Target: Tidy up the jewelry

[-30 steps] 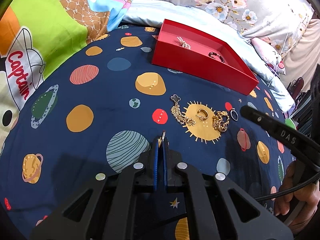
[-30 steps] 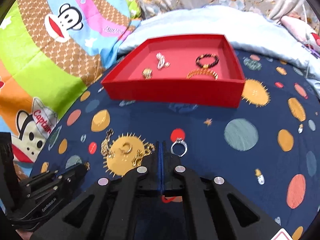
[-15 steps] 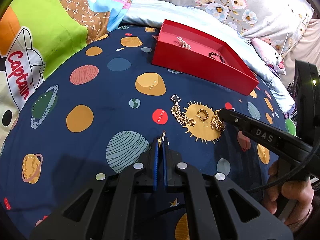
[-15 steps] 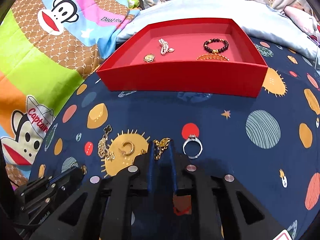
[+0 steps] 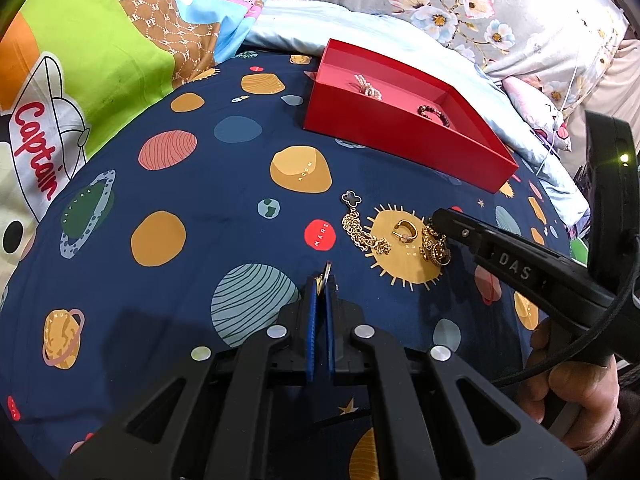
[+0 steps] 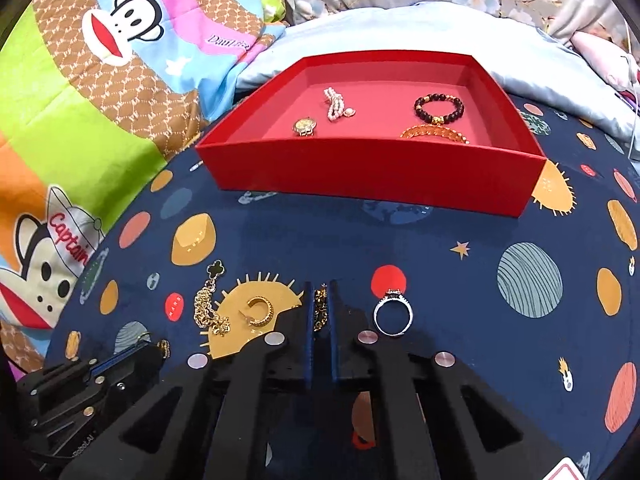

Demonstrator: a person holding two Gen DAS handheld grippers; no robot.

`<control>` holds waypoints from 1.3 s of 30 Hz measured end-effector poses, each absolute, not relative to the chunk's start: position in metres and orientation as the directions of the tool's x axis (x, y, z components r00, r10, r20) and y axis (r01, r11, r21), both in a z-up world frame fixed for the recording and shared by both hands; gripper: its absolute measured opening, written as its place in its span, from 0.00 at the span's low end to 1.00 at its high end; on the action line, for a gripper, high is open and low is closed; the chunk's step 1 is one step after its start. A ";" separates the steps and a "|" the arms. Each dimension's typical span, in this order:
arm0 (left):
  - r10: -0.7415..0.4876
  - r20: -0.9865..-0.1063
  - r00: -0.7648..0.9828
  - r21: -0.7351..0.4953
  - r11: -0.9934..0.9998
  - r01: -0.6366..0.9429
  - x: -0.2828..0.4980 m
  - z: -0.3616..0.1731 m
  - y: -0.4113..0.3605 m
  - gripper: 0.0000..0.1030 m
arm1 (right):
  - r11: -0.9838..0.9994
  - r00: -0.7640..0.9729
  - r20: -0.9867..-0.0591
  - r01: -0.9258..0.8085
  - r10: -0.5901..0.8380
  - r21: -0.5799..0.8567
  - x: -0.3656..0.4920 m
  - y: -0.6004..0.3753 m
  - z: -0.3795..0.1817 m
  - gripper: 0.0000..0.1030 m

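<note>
Two grippers are in my views, and I start with the right gripper (image 6: 320, 300): its blue pads sit close together with a gold chain bracelet (image 6: 320, 307) pinched between them, down on the navy planet-print bedspread (image 6: 440, 232). From the left wrist view I see the same bracelet (image 5: 435, 246) bunched at the tip of that gripper (image 5: 440, 220), lying on the printed yellow sun.

My left gripper (image 5: 321, 280) has its pads drawn together on a small gold piece (image 5: 325, 274) that pokes out past the tips; I cannot tell what kind of jewelry it is. It hangs above the bedspread, well apart from the loose pile.

Just beside the right gripper, on its right, lies a silver ring (image 6: 393, 312), flat on the cloth. On its left lies a gold hoop earring (image 6: 259, 311) on the sun print, and further left a gold chain with a black clover charm (image 6: 208, 300), the clover (image 6: 216, 269) at its far end. The left gripper's tip (image 6: 154, 350) shows low in the corner of that view, near the chain.

Beyond all this sits the red box (image 6: 372, 176), open-topped, near the edge of the bedspread. Inside it I see a gold watch (image 6: 305, 127), a pearl bracelet (image 6: 336, 105), a dark beaded bracelet (image 6: 439, 108) and a gold bangle (image 6: 434, 134) partly hidden by the near wall.

Behind the box are a pale blue sheet (image 6: 400, 32), a monkey-print quilt (image 6: 100, 80) on the left, and floral fabric (image 5: 460, 8).
</note>
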State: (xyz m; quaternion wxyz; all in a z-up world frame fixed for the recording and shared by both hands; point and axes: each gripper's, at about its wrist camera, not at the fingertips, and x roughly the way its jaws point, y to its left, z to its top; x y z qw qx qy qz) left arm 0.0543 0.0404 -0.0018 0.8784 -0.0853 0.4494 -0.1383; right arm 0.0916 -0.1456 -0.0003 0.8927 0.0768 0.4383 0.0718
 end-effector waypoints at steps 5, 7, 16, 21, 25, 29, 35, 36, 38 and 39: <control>-0.325 -0.767 0.553 -0.280 0.945 0.167 0.055 -0.001 0.040 0.03 | 0.967 0.645 -0.730 -0.053 0.225 0.251 0.080 -0.159 0.022 0.05; -0.330 -0.763 0.556 -0.283 0.944 0.172 0.054 0.001 0.039 0.03 | 0.965 0.666 -0.710 -0.056 0.227 0.256 0.072 -0.165 0.035 0.05; -0.357 -0.732 0.580 -0.293 0.934 0.205 0.045 0.023 0.033 0.01 | 0.959 0.740 -0.634 -0.053 0.224 0.278 0.031 -0.190 0.086 0.05; -0.386 -0.709 0.590 -0.303 0.922 0.240 0.037 0.037 0.028 0.00 | 0.958 0.764 -0.607 -0.051 0.219 0.282 0.012 -0.200 0.103 0.05; -0.406 -0.694 0.595 -0.307 0.914 0.265 0.031 0.050 0.026 0.00 | 0.959 0.775 -0.594 -0.054 0.216 0.278 -0.001 -0.204 0.112 0.05; -0.415 -0.677 0.607 -0.306 0.910 0.281 0.027 0.064 0.023 0.00 | 0.961 0.786 -0.581 -0.060 0.212 0.270 -0.009 -0.206 0.119 0.05; -0.368 -0.722 0.585 -0.285 0.930 0.233 0.036 0.045 0.023 0.11 | 0.957 0.776 -0.591 -0.059 0.223 0.283 -0.011 -0.207 0.113 0.05; -0.357 -0.739 0.571 -0.277 0.934 0.225 0.039 0.037 0.021 0.22 | 0.956 0.770 -0.596 -0.059 0.227 0.288 -0.011 -0.207 0.111 0.05; -0.333 -0.750 0.571 -0.249 0.942 0.223 0.041 0.027 0.018 0.28 | 0.956 0.764 -0.603 -0.058 0.228 0.288 -0.010 -0.206 0.107 0.05; -0.317 -0.758 0.570 -0.225 0.947 0.228 0.042 0.022 0.015 0.28 | 0.956 0.761 -0.607 -0.058 0.229 0.288 -0.010 -0.206 0.105 0.05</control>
